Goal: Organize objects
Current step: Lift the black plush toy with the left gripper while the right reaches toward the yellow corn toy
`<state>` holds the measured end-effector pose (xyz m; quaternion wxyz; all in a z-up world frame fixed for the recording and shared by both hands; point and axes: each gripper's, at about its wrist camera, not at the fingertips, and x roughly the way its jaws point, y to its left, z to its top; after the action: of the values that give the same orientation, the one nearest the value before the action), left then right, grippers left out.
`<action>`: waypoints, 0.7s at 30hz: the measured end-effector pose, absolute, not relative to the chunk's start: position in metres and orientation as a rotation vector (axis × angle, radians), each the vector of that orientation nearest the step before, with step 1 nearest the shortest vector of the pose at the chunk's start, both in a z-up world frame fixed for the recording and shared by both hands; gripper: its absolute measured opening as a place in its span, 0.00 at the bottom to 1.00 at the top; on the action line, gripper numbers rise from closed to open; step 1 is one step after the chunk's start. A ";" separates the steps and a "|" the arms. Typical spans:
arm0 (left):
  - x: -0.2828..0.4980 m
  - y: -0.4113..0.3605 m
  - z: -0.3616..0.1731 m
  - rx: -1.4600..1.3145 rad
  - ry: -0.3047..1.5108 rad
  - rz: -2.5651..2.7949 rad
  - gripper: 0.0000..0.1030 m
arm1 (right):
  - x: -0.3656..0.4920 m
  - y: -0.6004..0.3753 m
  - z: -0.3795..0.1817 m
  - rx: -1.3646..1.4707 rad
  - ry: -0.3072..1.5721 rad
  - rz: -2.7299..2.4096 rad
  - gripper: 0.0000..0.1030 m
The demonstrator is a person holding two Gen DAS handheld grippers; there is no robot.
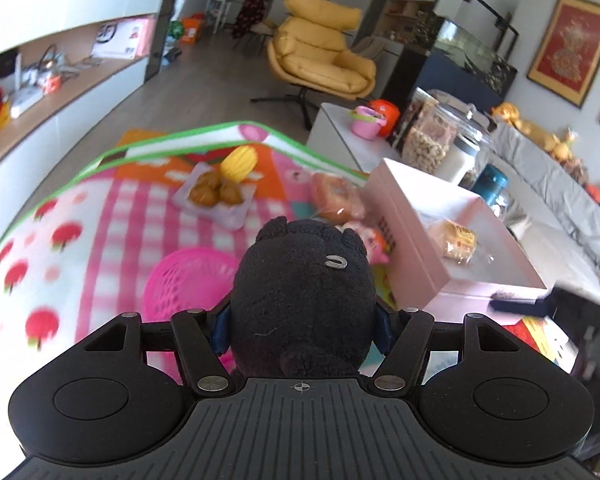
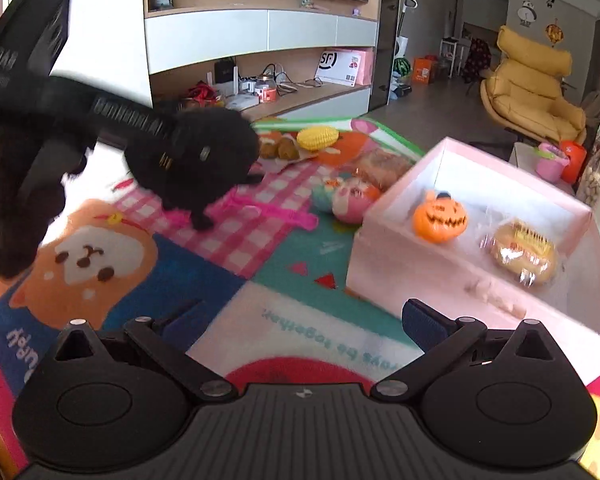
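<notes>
My left claw (image 1: 302,320) is clenched on the black plush toy (image 1: 304,292), holding it in the air above the play mat (image 1: 100,216), over the pink basket (image 1: 188,280) and beside the pink box (image 2: 480,216). My right claw (image 2: 300,320) hangs spread and empty near the box, which holds an orange pumpkin (image 2: 440,220) and a wrapped pastry (image 2: 524,252).

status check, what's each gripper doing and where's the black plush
Left gripper shut on black plush toy, held above the play mat. Right gripper open, empty, low beside pink box. Pumpkin toy and wrapped bread already in box.
</notes>
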<state>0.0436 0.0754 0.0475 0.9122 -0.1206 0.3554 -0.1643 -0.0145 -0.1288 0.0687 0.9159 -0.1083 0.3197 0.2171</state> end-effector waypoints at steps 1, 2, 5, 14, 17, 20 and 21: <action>0.039 0.083 0.041 -0.269 0.727 -0.330 0.67 | -0.009 -0.125 0.079 -0.227 0.638 0.435 1.00; 0.036 0.088 0.035 -0.282 0.725 -0.321 0.67 | 0.000 -0.121 0.092 -0.224 0.623 0.430 1.00; 0.024 0.097 0.023 -0.306 0.718 -0.351 0.67 | 0.032 -0.109 0.119 -0.175 0.632 0.429 1.00; 0.013 0.095 0.003 -0.353 0.681 -0.436 0.67 | 0.176 -0.038 0.100 -0.089 0.887 0.449 1.00; 0.008 0.093 -0.001 -0.346 0.658 -0.435 0.68 | 0.216 -0.025 0.082 -0.048 0.919 0.438 1.00; 0.009 0.096 -0.002 -0.357 0.657 -0.436 0.68 | 0.250 -0.015 0.064 -0.017 0.966 0.395 0.86; 0.009 0.097 -0.002 -0.367 0.658 -0.438 0.68 | 0.260 -0.013 0.057 0.002 0.991 0.379 0.83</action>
<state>0.0092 0.0971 -0.0018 0.9066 -0.1775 0.3187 -0.2120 0.2598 -0.0129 0.0575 0.8625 0.0010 0.4726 0.1809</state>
